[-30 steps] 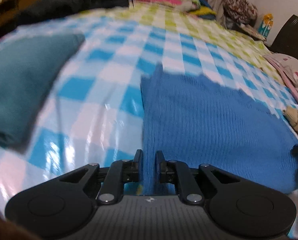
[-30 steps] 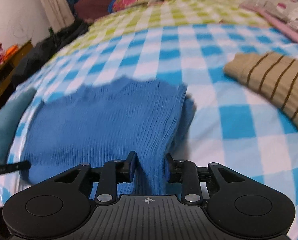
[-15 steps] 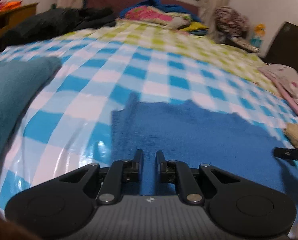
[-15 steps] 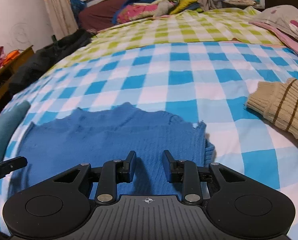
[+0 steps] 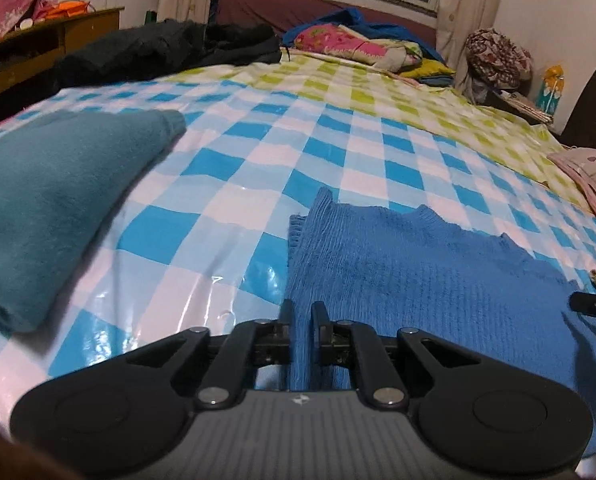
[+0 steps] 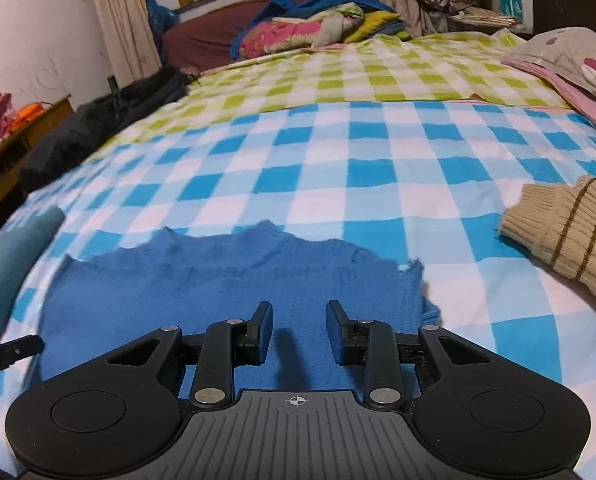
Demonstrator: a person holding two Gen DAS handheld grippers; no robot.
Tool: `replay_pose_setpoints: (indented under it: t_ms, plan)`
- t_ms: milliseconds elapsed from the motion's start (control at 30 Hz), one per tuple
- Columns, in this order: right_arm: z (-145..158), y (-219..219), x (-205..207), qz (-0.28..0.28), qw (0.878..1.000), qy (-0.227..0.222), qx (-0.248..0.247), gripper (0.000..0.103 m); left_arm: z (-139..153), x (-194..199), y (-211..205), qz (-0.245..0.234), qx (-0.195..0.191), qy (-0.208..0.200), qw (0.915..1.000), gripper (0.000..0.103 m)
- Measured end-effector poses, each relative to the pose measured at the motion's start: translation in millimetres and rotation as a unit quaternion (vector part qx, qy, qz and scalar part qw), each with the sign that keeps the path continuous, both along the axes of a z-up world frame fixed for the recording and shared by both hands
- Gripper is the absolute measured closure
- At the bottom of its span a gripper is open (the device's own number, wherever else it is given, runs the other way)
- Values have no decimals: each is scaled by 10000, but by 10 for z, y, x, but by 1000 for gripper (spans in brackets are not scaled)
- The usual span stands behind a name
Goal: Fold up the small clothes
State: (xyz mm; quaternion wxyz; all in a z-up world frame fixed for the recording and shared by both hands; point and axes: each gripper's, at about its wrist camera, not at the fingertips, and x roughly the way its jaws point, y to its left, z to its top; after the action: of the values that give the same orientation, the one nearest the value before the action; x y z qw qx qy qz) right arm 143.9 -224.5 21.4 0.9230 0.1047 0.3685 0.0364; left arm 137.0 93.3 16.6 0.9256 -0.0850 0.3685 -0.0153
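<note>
A blue knit sweater (image 5: 418, 264) lies flat on the blue-and-white checked bed cover (image 5: 233, 184); it also shows in the right wrist view (image 6: 225, 280). My left gripper (image 5: 302, 310) is shut on the sweater's near left edge, with blue knit pinched between its narrow jaws. My right gripper (image 6: 300, 312) is open and empty, just above the sweater's near right part, its shadow on the knit. The right gripper's finger (image 5: 594, 306) pokes into the left wrist view. The left gripper's finger (image 6: 5, 354) pokes into the right wrist view.
A folded teal garment (image 5: 45, 200) lies to the left. A beige striped knit (image 6: 566, 232) lies to the right. A pink-edged pillow (image 6: 570, 60), piled bedding (image 5: 350, 40) and dark clothes (image 5: 161, 48) lie at the far end. A wooden desk (image 5: 29, 52) stands at the left.
Both grippers lowered the raised sweater onto the bed, where it now lies flat. My right gripper let go of its edge and opened wide. My left gripper stays shut on the fabric.
</note>
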Motion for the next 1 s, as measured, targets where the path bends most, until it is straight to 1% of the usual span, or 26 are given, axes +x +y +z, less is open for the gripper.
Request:
replay_pose_setpoints:
  t_ms: [67,167,233,333,400,467,500,633,700,767,833,900,1000]
  plan:
    - [-32,61,-3,119,9999,118,4,73,-32,-35,8,13,-12,105,9999,85]
    - [-142,136,42,159,9992,335,-159,73,-109,-66,19,47,2,287,9996,85]
    - [-124,172,43,128,9991,324,-236,72,-96,-123,32,49,-44,259,9996,85]
    - [-3,207,8,205,9996,195,-19,72,-67,-175,47,36,-178,212,9996,85]
    - [57,293,-10,302,9995,132,2,71,-70,-201,47,25,-221,212,9995,85]
    - [61,416,-1,480,9987,165,-8,71,-86,-228,46,-5,-257,216,9994,83]
    - [49,496,10,592,9980,216,-21,71,-100,-234,47,-19,-263,232,9994,80]
    - [22,715,52,788,9965,258,-89,71,-123,-267,59,-62,-250,197,9995,80]
    - [33,730,49,760,9968,262,-43,71,-127,-276,40,-87,-198,148,9997,79]
    - [61,697,4,684,9974,219,-36,70,-167,-261,19,-107,-168,195,9996,79]
    - [66,644,-33,578,9981,217,-79,63,-177,-263,1,-103,-126,183,9997,79]
    - [52,577,-62,476,9984,294,-119,63,-140,-315,-27,-178,-77,15,9998,78]
    - [72,433,-176,293,9993,222,17,63,-86,-396,-107,-369,70,-213,9991,78]
